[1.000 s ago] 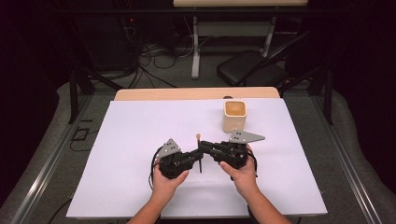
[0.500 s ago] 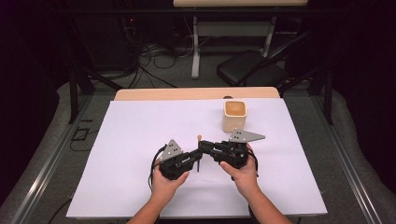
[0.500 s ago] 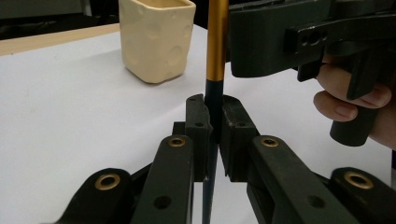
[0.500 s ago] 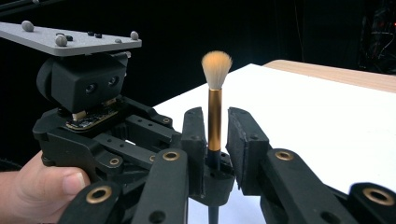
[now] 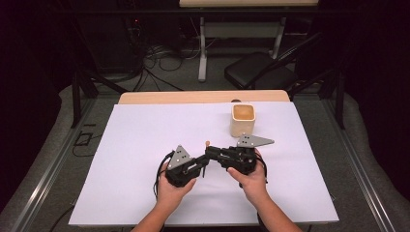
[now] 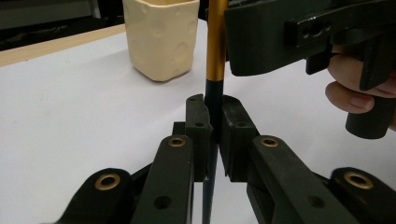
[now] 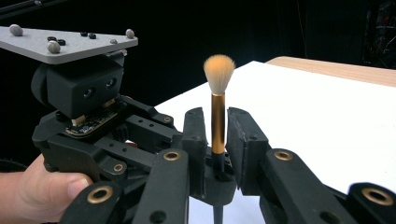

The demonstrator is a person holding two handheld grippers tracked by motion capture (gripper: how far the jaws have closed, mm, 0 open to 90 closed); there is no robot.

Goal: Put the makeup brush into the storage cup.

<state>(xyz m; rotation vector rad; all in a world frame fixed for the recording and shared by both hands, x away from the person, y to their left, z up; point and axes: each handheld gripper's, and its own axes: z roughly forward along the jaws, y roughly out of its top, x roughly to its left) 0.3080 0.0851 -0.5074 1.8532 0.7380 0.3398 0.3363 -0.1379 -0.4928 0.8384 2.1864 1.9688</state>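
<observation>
A small makeup brush (image 7: 218, 123) with a tan bristle head, a gold ferrule and a dark handle stands upright between the two grippers. My left gripper (image 6: 214, 106) is shut on the dark handle (image 6: 212, 154), low down. My right gripper (image 7: 217, 119) stands open, its jaws close on either side of the gold ferrule with a thin gap on each side. In the high view both grippers meet at the front middle of the white sheet, the left gripper (image 5: 202, 167) angled towards the right gripper (image 5: 209, 153), and the brush tip (image 5: 208, 143) pokes up between them.
A cream dimpled cup (image 5: 242, 121) stands on the white sheet (image 5: 135, 145) just behind the right hand; it also shows as the cream cup (image 6: 161, 37) past the left jaws. The wooden table edge (image 5: 169, 98) runs along the back. A black chair (image 5: 256, 70) is beyond.
</observation>
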